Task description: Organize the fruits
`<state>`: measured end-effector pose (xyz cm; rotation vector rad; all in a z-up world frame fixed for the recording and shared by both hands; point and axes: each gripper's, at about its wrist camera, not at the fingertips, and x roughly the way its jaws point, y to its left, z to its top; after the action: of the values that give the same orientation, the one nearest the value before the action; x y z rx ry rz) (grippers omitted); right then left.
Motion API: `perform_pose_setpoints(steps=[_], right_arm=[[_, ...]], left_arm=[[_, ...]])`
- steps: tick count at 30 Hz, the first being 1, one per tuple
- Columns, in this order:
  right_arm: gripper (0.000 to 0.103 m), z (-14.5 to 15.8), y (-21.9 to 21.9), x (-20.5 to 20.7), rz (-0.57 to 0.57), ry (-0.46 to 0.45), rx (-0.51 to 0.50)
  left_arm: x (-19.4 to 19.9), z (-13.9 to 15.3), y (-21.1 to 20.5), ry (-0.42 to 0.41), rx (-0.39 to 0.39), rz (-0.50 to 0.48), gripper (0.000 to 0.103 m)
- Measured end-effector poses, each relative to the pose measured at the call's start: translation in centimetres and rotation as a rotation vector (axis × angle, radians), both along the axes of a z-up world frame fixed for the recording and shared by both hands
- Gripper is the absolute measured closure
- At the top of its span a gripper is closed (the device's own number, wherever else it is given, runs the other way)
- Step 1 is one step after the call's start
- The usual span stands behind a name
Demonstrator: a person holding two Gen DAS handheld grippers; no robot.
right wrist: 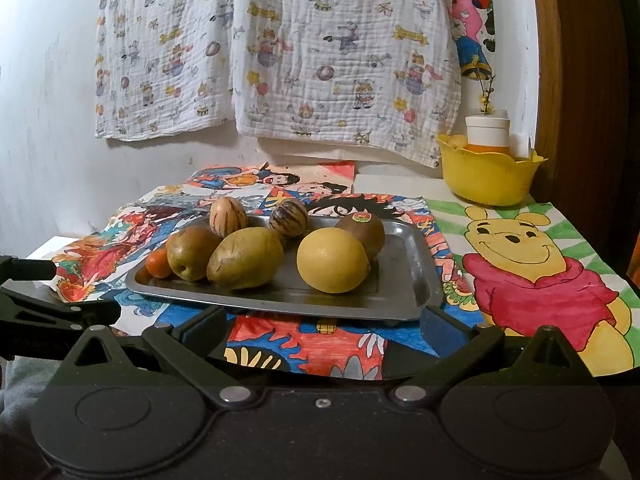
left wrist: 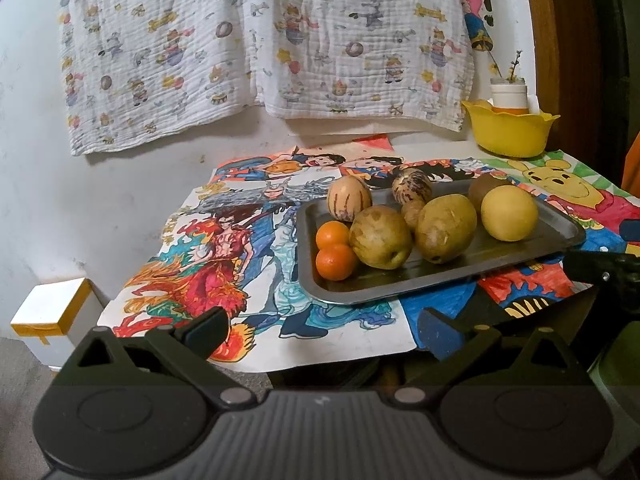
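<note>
My left gripper [left wrist: 320,330] and my right gripper [right wrist: 320,326] are both spread wide and hold nothing. The fruits sit on the metal tray [right wrist: 416,280]: two little oranges [left wrist: 334,250] at its left end, two big pears [right wrist: 244,258] in the middle, a yellow apple [right wrist: 332,260] toward its right end. I think the fruits are round, smooth and may roll, so I would pinch each one gently across its fat middle.

oranges [left wrist: 334,248] x2 | pears [left wrist: 380,236] x2 | striped melons [left wrist: 349,199] x2 | kiwi [right wrist: 360,234] x1 | yellow apple [left wrist: 509,213] x1
</note>
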<state>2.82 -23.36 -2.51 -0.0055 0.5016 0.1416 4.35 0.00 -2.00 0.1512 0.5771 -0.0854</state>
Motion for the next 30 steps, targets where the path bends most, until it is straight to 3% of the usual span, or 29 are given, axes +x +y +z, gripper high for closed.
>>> perform_pose_setpoints(steps=[30], right_arm=[[0.001,-0.17,-0.43,0.11,-0.022,-0.002,-0.032]], left_arm=[[0.1,0.02,0.26,-0.002,-0.006,0.018,0.0]])
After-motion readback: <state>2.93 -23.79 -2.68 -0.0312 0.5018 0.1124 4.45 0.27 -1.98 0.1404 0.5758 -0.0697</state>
